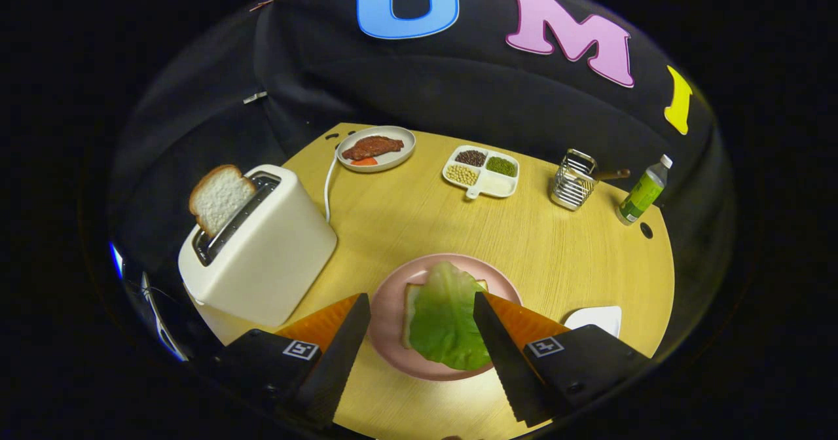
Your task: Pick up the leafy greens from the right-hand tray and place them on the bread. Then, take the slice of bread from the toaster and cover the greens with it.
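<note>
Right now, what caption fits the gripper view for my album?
Open gripper above leafy greens lying on bread on a pink plate; another slice waits in the toaster.

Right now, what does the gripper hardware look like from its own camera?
The gripper has two long wedge-shaped fingers tapering to points, with sawtooth ridges along their inner edges. Each finger sits on a blocky black mount bearing a small square black-and-white fiducial marker. No cables or sleeves visible.
</note>
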